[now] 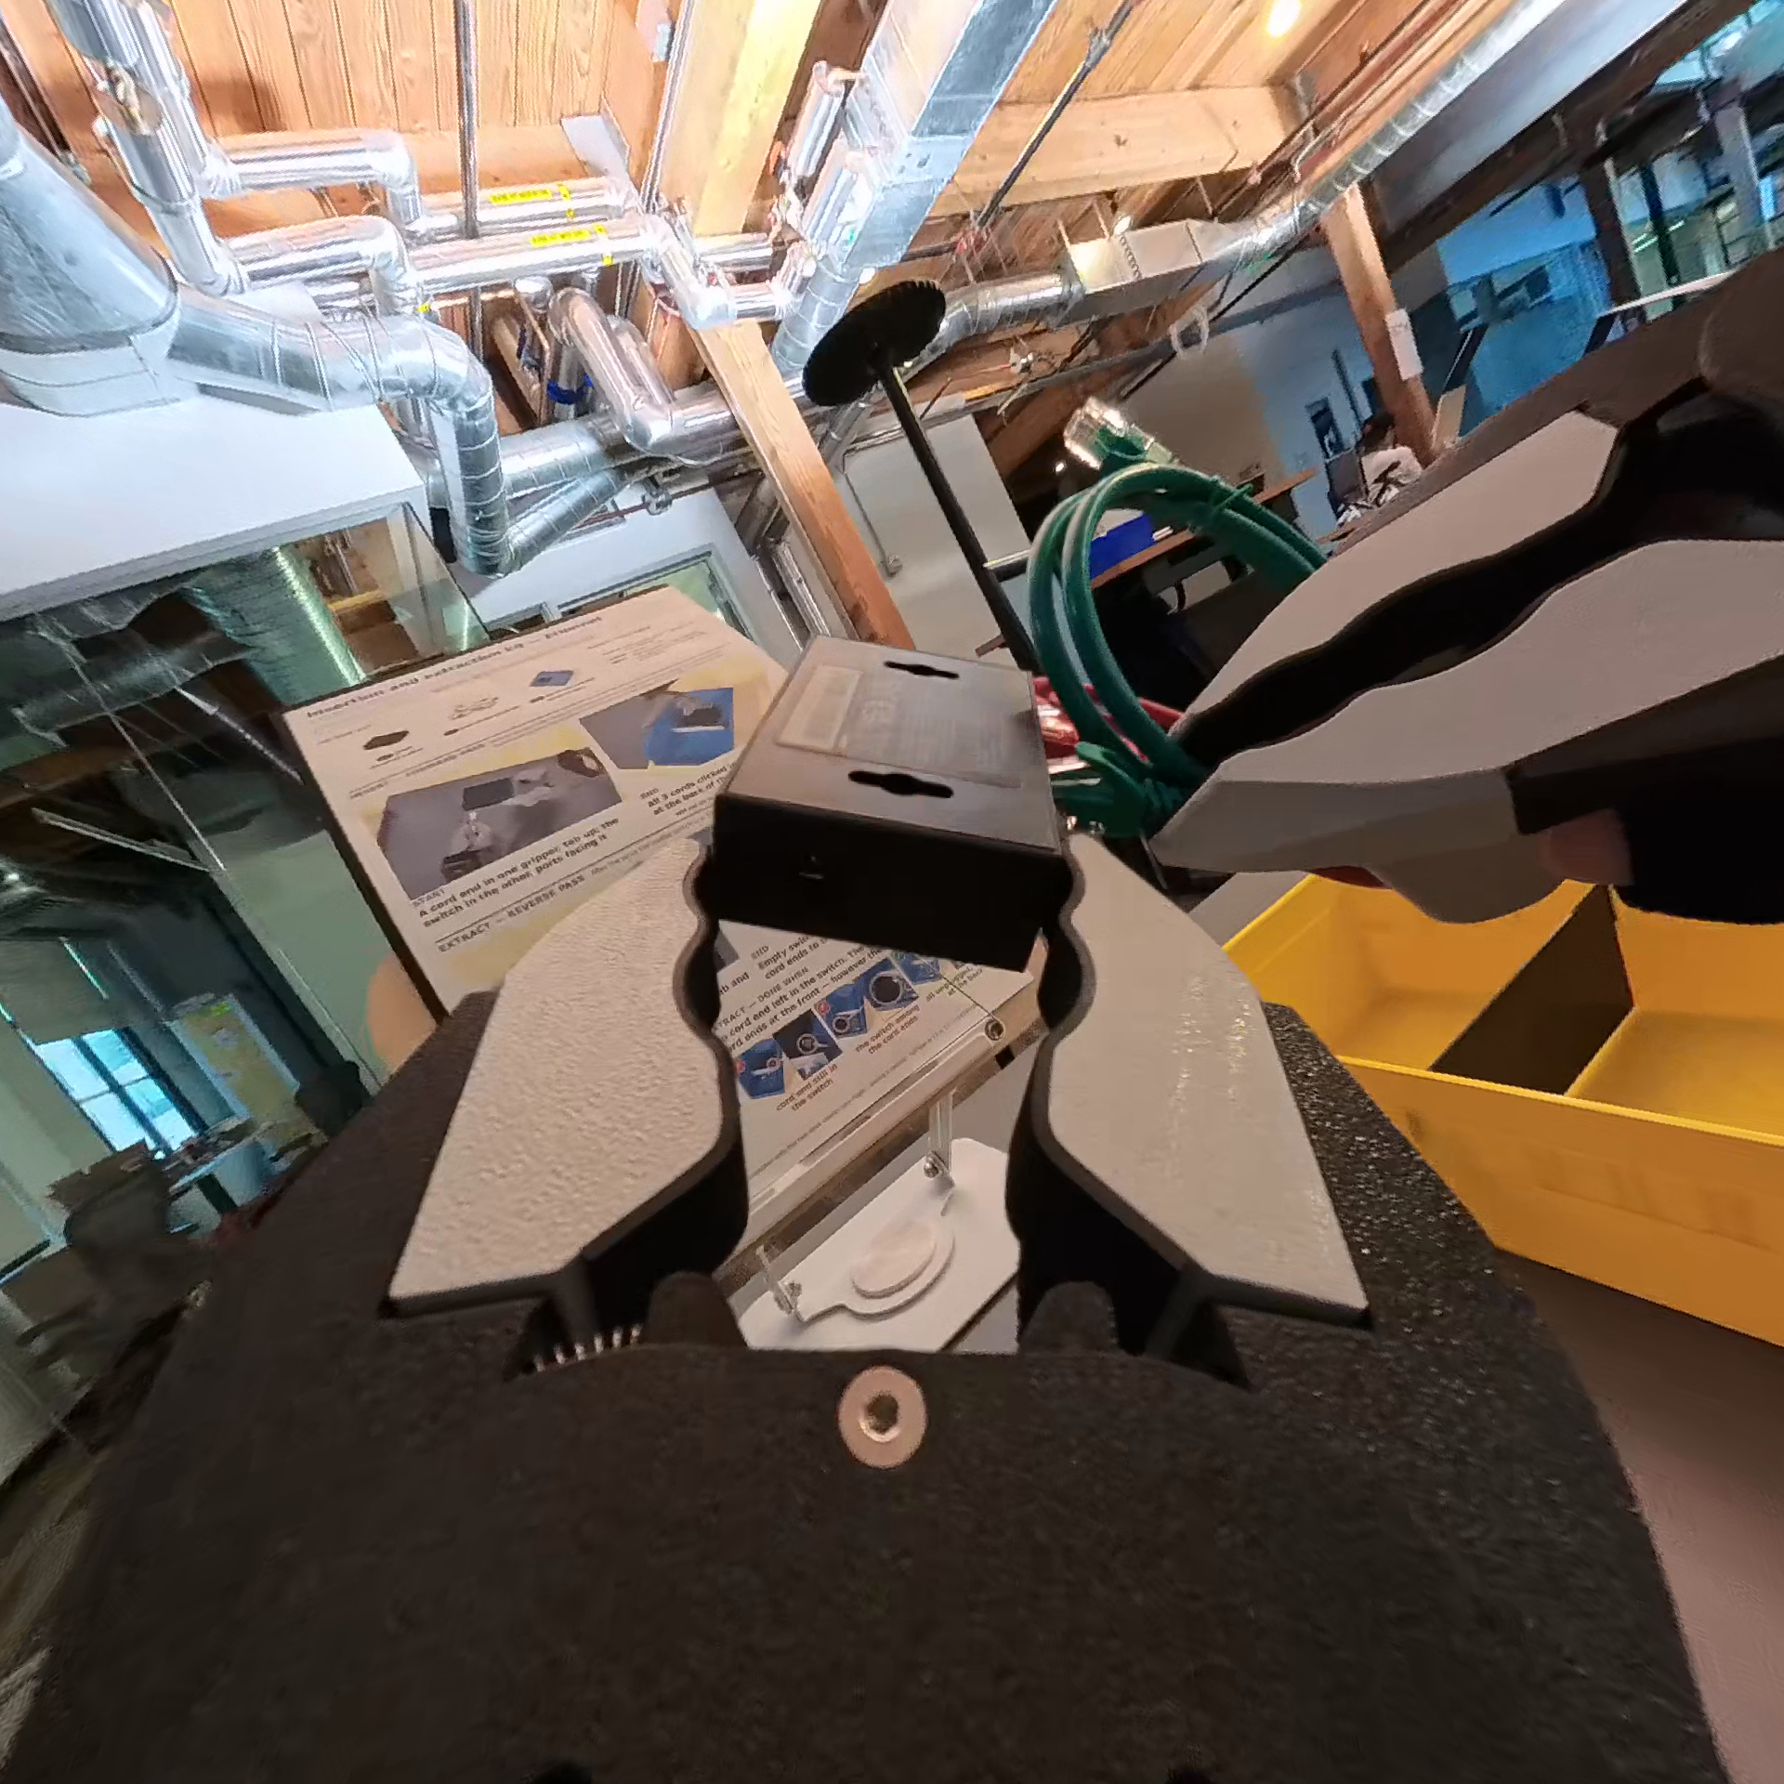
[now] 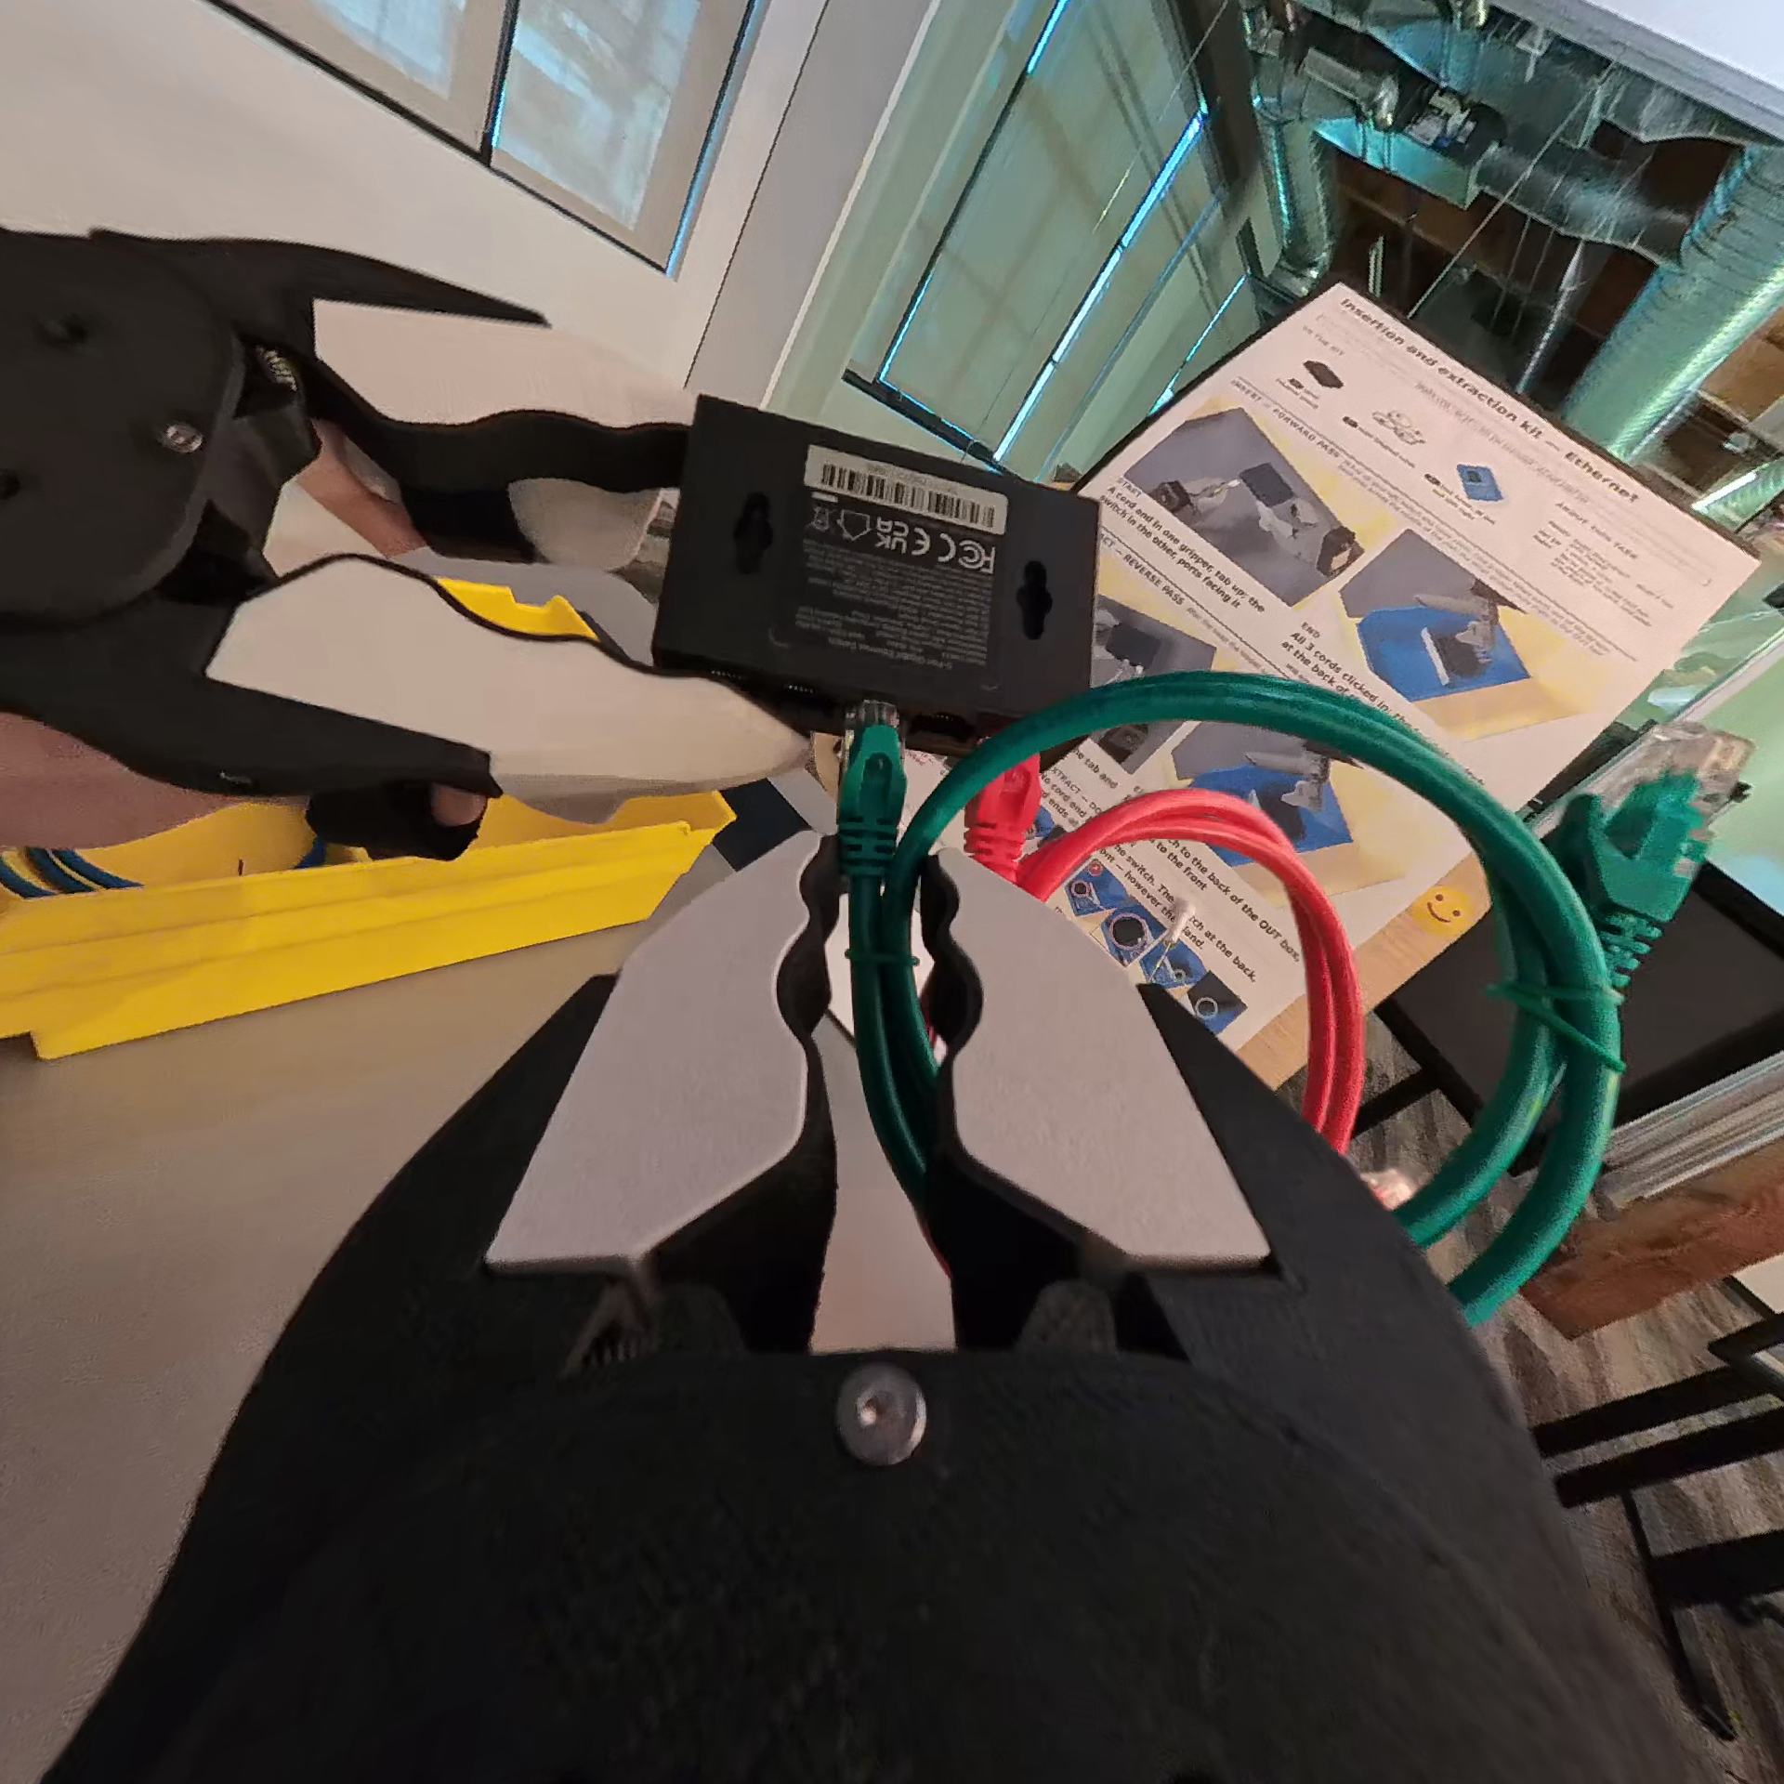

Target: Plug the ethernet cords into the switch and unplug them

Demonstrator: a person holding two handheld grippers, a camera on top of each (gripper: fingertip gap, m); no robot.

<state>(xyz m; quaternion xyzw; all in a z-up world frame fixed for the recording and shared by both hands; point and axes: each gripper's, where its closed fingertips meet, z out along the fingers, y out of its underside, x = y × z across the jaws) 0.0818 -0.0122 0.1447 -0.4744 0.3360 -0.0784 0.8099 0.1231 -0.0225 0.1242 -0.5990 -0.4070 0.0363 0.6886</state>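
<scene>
My left gripper (image 1: 874, 907) is shut on the black switch (image 1: 883, 763) and holds it in the air, underside up. In the right wrist view the switch (image 2: 869, 570) shows its labelled underside, with its ports facing my right gripper (image 2: 878, 898). The green cord's plug (image 2: 874, 772) sits in a port, and a red cord's plug (image 2: 1004, 811) sits in the port beside it. My right gripper is shut on the green cord (image 2: 869, 965) just behind that plug. The green coil (image 2: 1506, 869) and red coil (image 2: 1284, 927) hang to the right. The green cord's other plug (image 2: 1641, 850) is free.
A yellow divided bin (image 1: 1448, 1110) stands on the table; in the right wrist view the bin (image 2: 386, 917) holds a blue cord (image 2: 58, 874). An instruction board (image 2: 1448, 541) stands behind the switch. A thin black stand with a disc top (image 1: 874, 338) rises behind it.
</scene>
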